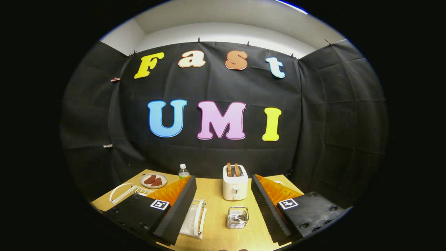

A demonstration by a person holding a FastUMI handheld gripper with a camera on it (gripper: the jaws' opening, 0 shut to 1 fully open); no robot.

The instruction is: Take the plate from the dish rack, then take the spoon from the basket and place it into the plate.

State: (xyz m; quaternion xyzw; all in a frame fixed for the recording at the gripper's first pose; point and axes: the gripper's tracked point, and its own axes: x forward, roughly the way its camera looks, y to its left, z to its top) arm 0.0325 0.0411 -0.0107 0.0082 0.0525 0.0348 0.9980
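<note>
While the gripper (pixel 223 205) hangs above the wooden table (pixel 216 195) with its fingers spread wide and nothing between them, the task looks to be at its very start: the plate has not yet been taken. A white wire dish rack (pixel 130 191) sits off to the left beyond the left finger, and a second white frame (pixel 195 219), partly covered by that finger, lies just beside its inner edge. Which of these holds the plate I cannot tell; a curved white rim on the far rack may be it. A white toaster (pixel 235 182) with two slices sticking up stands straight ahead between the fingers. Nearer, a small wire basket (pixel 237 217) rests between the fingers, with something pale inside that is likely the spoon, too small to make out clearly. A small plate of reddish food (pixel 153 180) and a bottle (pixel 183 171) stand at the back left. By my judgement the next move calls for swinging left and down toward the rack.
</note>
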